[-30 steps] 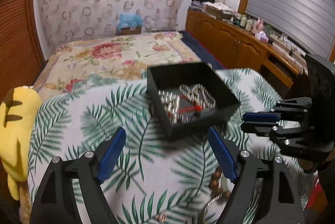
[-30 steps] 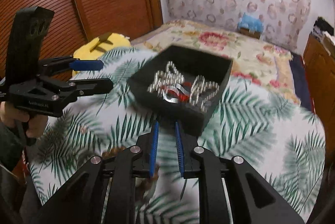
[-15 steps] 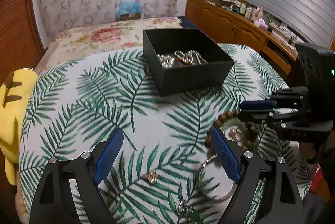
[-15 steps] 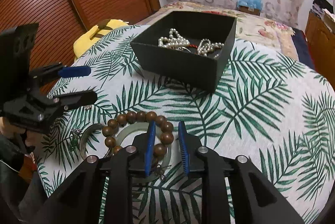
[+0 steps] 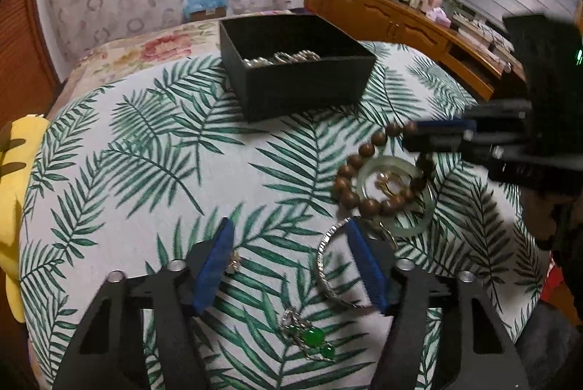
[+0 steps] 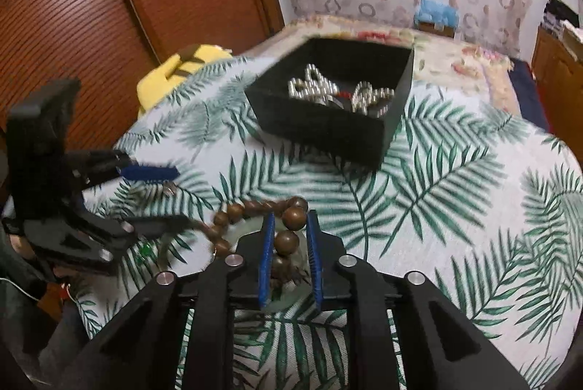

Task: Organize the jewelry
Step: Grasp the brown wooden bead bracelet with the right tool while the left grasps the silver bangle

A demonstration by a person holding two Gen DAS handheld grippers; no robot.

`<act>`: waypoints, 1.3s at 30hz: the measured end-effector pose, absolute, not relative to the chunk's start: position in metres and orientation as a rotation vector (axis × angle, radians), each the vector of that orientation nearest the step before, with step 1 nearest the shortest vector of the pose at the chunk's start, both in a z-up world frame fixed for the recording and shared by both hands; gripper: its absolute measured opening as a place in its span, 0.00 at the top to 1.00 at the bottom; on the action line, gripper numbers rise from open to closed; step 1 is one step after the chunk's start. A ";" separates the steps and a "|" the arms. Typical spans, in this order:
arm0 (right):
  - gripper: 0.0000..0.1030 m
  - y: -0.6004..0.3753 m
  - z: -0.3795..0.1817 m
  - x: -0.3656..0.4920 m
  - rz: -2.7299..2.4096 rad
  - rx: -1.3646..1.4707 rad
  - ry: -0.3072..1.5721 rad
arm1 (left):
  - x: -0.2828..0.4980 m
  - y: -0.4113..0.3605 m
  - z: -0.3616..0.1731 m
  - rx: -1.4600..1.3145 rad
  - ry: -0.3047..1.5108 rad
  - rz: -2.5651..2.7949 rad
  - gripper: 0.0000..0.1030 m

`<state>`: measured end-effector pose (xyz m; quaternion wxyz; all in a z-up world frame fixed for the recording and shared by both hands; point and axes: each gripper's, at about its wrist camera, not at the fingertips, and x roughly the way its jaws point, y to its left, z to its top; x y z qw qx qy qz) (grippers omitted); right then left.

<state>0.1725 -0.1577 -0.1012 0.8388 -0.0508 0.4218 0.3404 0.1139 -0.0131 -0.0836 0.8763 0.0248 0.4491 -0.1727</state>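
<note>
On the palm-leaf cloth, my left gripper [image 5: 291, 262] hangs low with its jaws closing. The left arc of a silver bangle [image 5: 328, 277] lies between them, untouched. A small earring [image 5: 233, 262] sits by the left pad, and a green pendant [image 5: 309, 339] lies nearer me. My right gripper [image 6: 289, 255] has its jaws closing, the pads pinching the brown bead bracelet [image 6: 286, 240], which lies over a pale jade bangle [image 5: 404, 226]. The black box [image 5: 302, 87] holding pearl strands stands beyond.
A yellow plush toy [image 6: 189, 69] lies off the cloth's left edge. A floral bedspread [image 5: 145, 51] lies behind the box, and a wooden cabinet [image 5: 400, 22] runs along the right wall. The left gripper [image 6: 156, 197] is close to the right one.
Both grippers have come down and back from the box to the loose jewelry. The left jaws have narrowed around the silver bangle's edge. The right pads have closed onto the bead bracelet.
</note>
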 end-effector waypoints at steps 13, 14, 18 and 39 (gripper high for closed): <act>0.86 -0.168 -0.073 0.171 0.694 -0.095 0.800 | 0.107 -0.026 -0.090 0.072 0.965 -0.405 0.95; 0.86 -0.169 -0.070 0.172 0.694 -0.093 0.792 | 0.107 -0.026 -0.088 0.087 0.955 -0.386 0.95; 0.86 -0.168 -0.057 0.174 0.699 -0.100 0.757 | 0.115 -0.019 -0.073 0.070 0.918 -0.365 0.95; 0.86 -0.154 -0.009 0.196 0.707 -0.161 0.623 | 0.155 0.013 -0.025 -0.032 0.795 -0.326 0.96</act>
